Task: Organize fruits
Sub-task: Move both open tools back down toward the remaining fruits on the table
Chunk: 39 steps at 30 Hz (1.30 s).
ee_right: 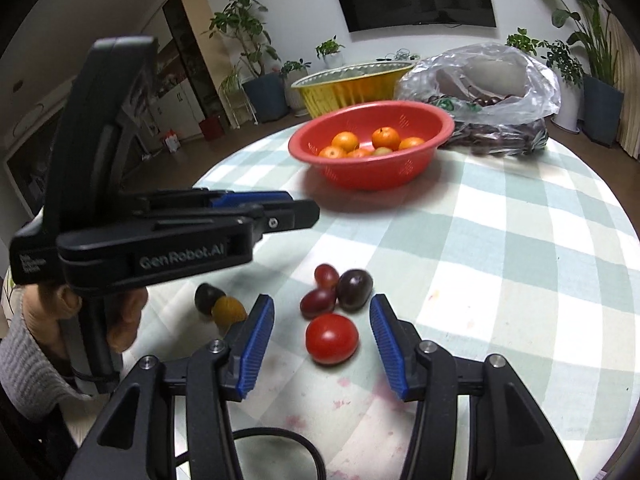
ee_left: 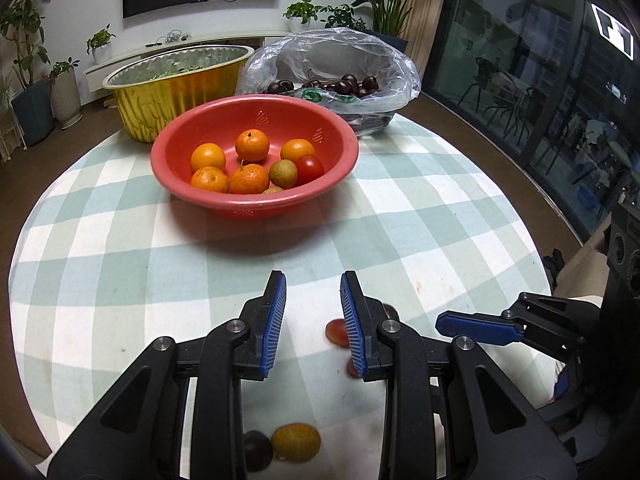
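Left wrist view: the table [ee_left: 100, 220] curves away at 9 o'clock, and the checked cloth there lies bare up to its rim. A gold bowl [ee_left: 176, 92] stands at 11 o'clock, its contents hard to make out. Touching or just in front of it is the red bowl [ee_left: 256, 200] at 12, holding five oranges, a tomato and greenish fruits, one mostly hidden. A bag [ee_left: 340, 60] of cherries sits behind at 1 o'clock. Open cloth separates the red bowl from the left gripper [ee_left: 313, 316], whose jaws stand narrowly apart with nothing between them. A dark fruit [ee_left: 258, 450] and an orange fruit [ee_left: 296, 442] lie under it at 6, partly covered. A red fruit [ee_left: 336, 332] is blurred and half hidden behind one finger. The right gripper [ee_left: 472, 326] enters at 4 o'clock, showing a single finger.

Right wrist view: at 9 o'clock a hand [ee_right: 128, 312] and a grey sleeve [ee_right: 28, 360] hold the left gripper [ee_right: 312, 212], seen side-on. Below lie the dark fruit [ee_right: 208, 296] and the orange fruit [ee_right: 228, 310], touching. The right gripper [ee_right: 322, 300] is released, a tomato [ee_right: 331, 338] lying between its pads without touching either. Three dark fruits [ee_right: 354, 290] cluster just beyond. The red bowl [ee_right: 372, 176] is at 12, the bag [ee_right: 480, 80] at 1. From 2 to 4 o'clock the cloth runs bare to the table [ee_right: 624, 240] edge.
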Each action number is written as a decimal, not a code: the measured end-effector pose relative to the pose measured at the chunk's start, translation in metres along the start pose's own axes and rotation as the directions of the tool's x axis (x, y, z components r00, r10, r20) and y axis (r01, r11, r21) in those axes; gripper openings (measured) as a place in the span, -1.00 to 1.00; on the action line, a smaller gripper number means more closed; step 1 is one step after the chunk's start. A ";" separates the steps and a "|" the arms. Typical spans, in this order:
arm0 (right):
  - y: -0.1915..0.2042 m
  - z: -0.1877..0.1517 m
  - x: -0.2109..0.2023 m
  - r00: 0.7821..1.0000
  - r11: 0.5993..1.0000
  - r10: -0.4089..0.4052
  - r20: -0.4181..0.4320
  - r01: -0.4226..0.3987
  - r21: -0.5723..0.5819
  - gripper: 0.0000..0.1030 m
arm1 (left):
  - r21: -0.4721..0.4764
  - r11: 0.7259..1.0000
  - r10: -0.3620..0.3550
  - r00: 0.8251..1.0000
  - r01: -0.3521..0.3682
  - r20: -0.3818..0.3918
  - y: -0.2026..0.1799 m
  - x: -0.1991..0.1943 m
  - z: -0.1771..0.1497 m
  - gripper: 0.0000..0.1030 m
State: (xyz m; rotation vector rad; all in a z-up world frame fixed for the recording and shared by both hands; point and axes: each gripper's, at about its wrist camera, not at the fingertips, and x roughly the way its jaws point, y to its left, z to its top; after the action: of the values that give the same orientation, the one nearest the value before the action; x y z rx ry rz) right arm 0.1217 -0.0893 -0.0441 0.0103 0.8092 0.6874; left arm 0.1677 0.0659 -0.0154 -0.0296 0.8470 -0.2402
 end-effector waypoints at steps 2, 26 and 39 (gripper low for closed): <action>0.002 -0.002 0.002 1.000 1.000 -0.003 -0.010 0.003 -0.007 0.03 | -0.002 1.000 0.003 1.000 -0.003 0.000 0.001 -0.003 -0.003 -0.48; 0.009 -0.009 0.016 0.996 0.996 -0.065 -0.064 0.061 -0.058 0.03 | -0.001 1.000 -0.005 1.000 0.005 -0.022 0.001 -0.012 -0.025 -0.46; -0.003 0.001 0.008 0.998 0.998 -0.059 -0.018 0.059 0.018 0.03 | 0.000 1.000 -0.005 0.999 0.005 -0.033 0.002 -0.010 -0.028 -0.46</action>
State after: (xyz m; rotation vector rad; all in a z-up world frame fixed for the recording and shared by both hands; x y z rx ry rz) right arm 0.1275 -0.0868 -0.0497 -0.0027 0.8296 0.6251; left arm 0.1408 0.0717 -0.0268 -0.0276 0.8802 -0.2456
